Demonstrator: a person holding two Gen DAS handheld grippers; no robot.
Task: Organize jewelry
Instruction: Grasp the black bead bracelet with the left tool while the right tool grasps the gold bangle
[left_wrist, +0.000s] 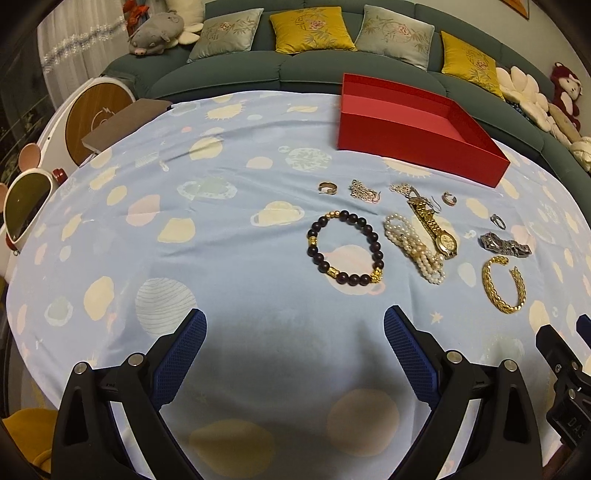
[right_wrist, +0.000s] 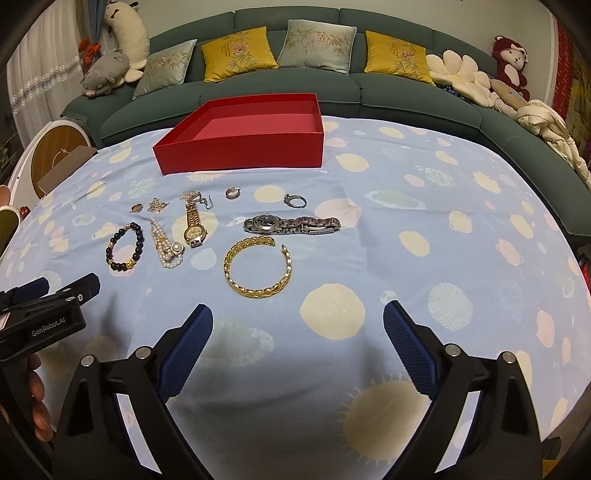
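An open red box stands empty at the far side of the table. In front of it lies jewelry: a dark bead bracelet, a pearl bracelet, a gold watch, a silver watch, a gold bangle and several small rings and earrings. My left gripper is open and empty, short of the bead bracelet. My right gripper is open and empty, just short of the gold bangle.
A light blue cloth with planet prints covers the table. A green sofa with cushions and plush toys runs behind it. A brown notebook lies at the far left corner. The other gripper shows at each view's edge.
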